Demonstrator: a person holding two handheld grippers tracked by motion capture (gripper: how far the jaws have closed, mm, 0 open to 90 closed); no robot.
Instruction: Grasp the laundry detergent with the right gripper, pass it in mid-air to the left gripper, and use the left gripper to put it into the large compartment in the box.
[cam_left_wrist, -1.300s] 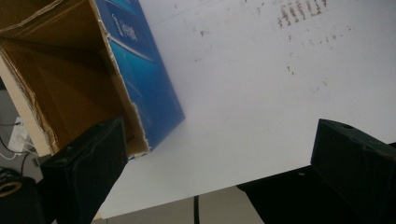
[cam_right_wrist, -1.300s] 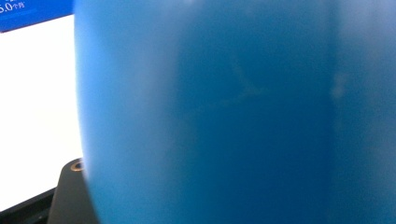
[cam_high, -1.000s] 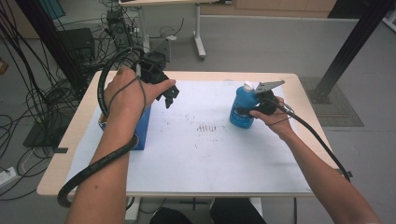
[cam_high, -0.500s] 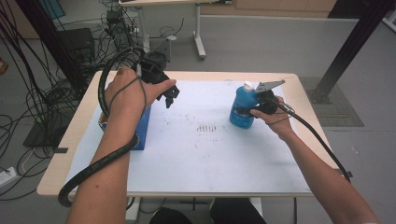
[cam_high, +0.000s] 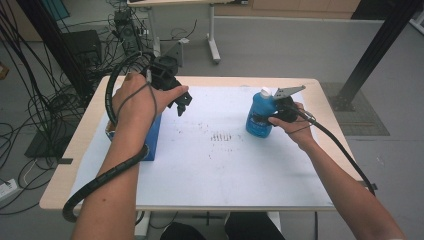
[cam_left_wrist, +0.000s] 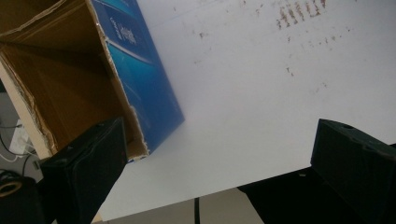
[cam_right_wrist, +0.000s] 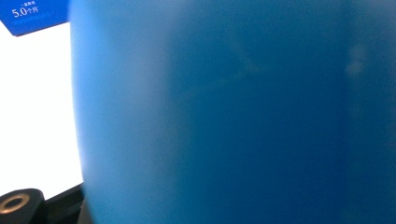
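Blue plastic bottle (cam_high: 260, 118) standing upright on the white table cover (cam_high: 235, 170), right of centre, white cap on top. Looking rigid but slightly squeezable; smooth glossy wall, so likely slipping under a light pinch. Weight hard to judge, contents not visible; treating as moderately heavy if full. Best hold: mid-body, below the shoulder, jaws across the widest part, keeping it vertical so the cap stays up.

Right gripper (cam_high: 275, 116) sitting against the bottle's right side at mid-height, jaws having just been closing, bottle wall between them. Right gripper view pressed right up to that blue wall (cam_right_wrist: 243, 116), blurred from closeness, so contact reading as real. Calling it clenched on the bottle. Base appearing to be resting on the cover, not lifted.

Left gripper (cam_high: 181, 102) hovering well apart from the bottle, over the left half of the table, just beside the open blue cardboard box (cam_high: 152, 137). Left gripper view showing both jaws spread wide with nothing between, box mouth (cam_left_wrist: 60, 79) lying just beyond the left jaw, brown interior facing the camera. Released, holding nothing.

Risk: bottle rotating or sliding in the pinch when lifted; gripping low on the body tipping it. Watching for tilt on the way up.
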